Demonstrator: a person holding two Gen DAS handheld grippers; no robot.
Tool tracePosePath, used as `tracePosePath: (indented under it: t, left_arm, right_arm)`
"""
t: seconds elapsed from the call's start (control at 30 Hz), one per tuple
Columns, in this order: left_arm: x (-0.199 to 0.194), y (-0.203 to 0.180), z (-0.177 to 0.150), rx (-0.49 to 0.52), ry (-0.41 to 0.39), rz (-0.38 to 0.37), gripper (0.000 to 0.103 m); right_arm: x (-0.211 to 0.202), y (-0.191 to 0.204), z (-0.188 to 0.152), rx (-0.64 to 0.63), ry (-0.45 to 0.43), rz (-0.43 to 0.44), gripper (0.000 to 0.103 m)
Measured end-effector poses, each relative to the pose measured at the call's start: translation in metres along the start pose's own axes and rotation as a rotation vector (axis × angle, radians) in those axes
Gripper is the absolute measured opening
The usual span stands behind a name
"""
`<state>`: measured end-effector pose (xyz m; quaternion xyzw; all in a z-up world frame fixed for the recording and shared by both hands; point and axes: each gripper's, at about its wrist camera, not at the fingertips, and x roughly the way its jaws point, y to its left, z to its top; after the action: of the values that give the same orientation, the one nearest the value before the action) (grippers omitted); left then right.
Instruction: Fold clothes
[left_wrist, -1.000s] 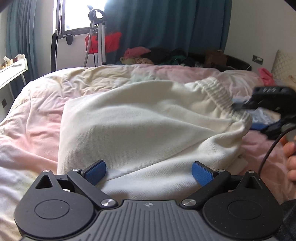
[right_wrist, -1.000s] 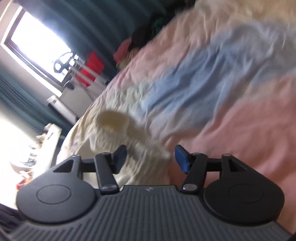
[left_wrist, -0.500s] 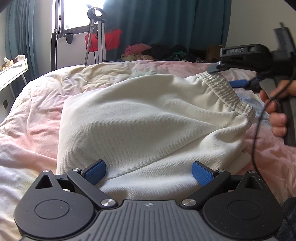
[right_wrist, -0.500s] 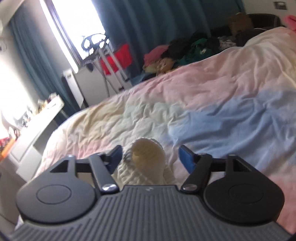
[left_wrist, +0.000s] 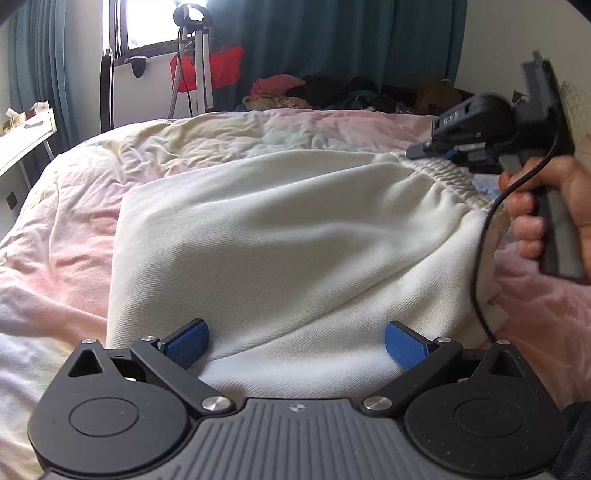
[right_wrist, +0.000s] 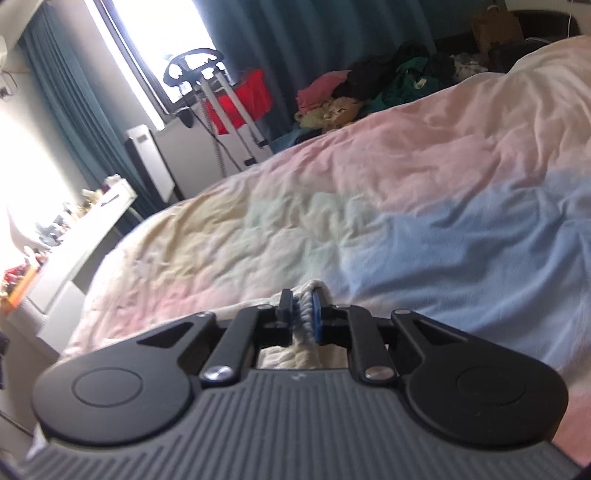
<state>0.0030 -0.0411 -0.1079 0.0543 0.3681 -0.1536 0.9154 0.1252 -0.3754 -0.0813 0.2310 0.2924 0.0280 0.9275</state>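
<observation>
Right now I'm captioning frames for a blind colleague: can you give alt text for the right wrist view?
The right gripper is closing its blue pads on the ribbed waistband of a cream garment, pinched between them. Beyond lies a rumpled pastel duvet, with teal curtains, a bright window and a clothes pile behind.

In the left wrist view, the folded garment lies on the bed, filling the middle of the frame. The left gripper sits at the bottom centre, over the garment's near edge. The right gripper is at the upper right, at the garment's waistband, with the hand just below it. Behind the bed, a pile of clothes lies at the upper centre, a stand to its left, and a tabletop at the left edge.
</observation>
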Motion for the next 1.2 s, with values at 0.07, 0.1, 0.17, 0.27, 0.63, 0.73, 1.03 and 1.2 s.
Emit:
tracePosePath:
  t: [0.07,0.1,0.17,0.27,0.63,0.73,1.03,1.2]
  left_arm:
    - [-0.001,0.001,0.001,0.009,0.008,-0.009,0.102]
    - [-0.002,0.002,0.001,0.01,0.008,-0.017,0.102]
    - [-0.006,0.005,0.001,-0.002,0.005,-0.035,0.102]
    - [-0.009,0.009,0.001,-0.023,0.001,-0.049,0.102]
    - [-0.029,0.023,0.007,-0.108,-0.057,-0.049,0.101]
    - [-0.035,0.027,0.009,-0.132,-0.074,-0.039,0.101]
    - [-0.05,0.074,0.014,-0.295,-0.102,0.022,0.101]
    - [-0.043,0.129,0.012,-0.511,-0.065,0.071,0.099]
  right_arm:
    - [0.013,-0.012,-0.006,0.042,0.03,-0.019,0.013]
    - [0.017,-0.017,-0.009,0.067,0.043,-0.023,0.014]
    - [0.021,-0.024,-0.013,0.108,0.047,-0.019,0.014]
    - [0.017,-0.02,-0.014,0.099,0.032,-0.021,0.016]
    - [-0.042,-0.016,-0.02,0.21,-0.023,0.038,0.084]
    - [-0.069,-0.009,-0.028,0.2,-0.022,0.044,0.082]
    - [-0.103,-0.027,-0.071,0.341,0.08,0.059,0.084]
    - [-0.074,-0.031,-0.086,0.382,0.218,0.1,0.082]
